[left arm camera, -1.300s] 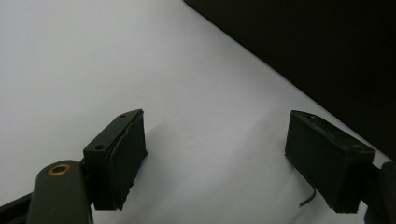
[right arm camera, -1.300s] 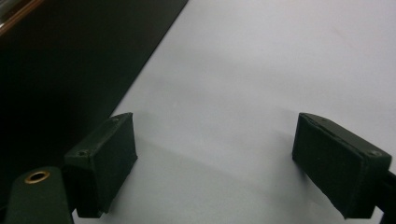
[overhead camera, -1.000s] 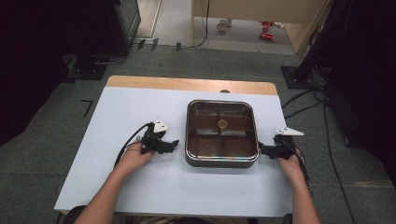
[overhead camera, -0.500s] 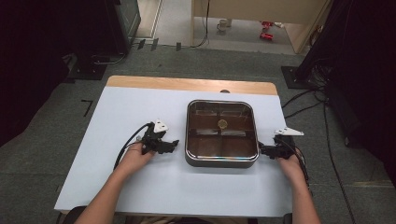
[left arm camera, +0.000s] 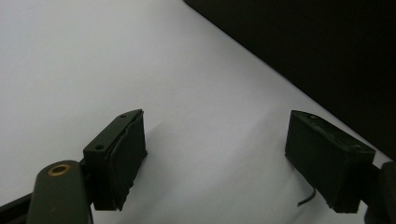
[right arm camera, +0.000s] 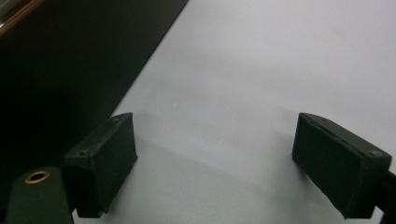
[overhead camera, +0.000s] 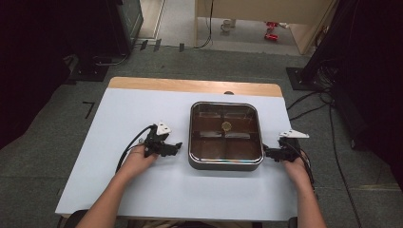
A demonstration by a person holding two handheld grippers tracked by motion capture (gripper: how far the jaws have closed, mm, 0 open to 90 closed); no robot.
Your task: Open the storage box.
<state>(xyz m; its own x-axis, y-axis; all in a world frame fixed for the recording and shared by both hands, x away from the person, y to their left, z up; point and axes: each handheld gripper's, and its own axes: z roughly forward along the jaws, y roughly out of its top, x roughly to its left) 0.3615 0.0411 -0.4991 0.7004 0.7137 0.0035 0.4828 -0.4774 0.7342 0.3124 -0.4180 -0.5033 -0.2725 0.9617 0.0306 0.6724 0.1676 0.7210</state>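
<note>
Almost no change against the two earlier high views: same places for both hands, same place for the pan. Only very small shift, if any, too small to tell.

In the high view, square pan at the centre of the frame, resting on the white table, a little right of middle. Inside, dark partitions forming four compartments, and one small round yellowish item near the middle, at the crossing of the partitions; exact compartment impossible to tell.

Left gripper at left of centre, just beside the left wall of the pan, apart from it. Jaws spread wide in the left gripper view, nothing between them, only bare table, with the dark pan wall at the upper right of that frame.

Right gripper at right of centre, very near the lower right corner of the pan; touching or not, cannot tell. Jaws also spread wide in the right gripper view, holding nothing, dark pan wall at the upper left.

Meaning for the work, as a judgement: still the waiting or aiming stage, no grasp yet. Probably next a closing in from both sides to take the pan by its walls.
</note>
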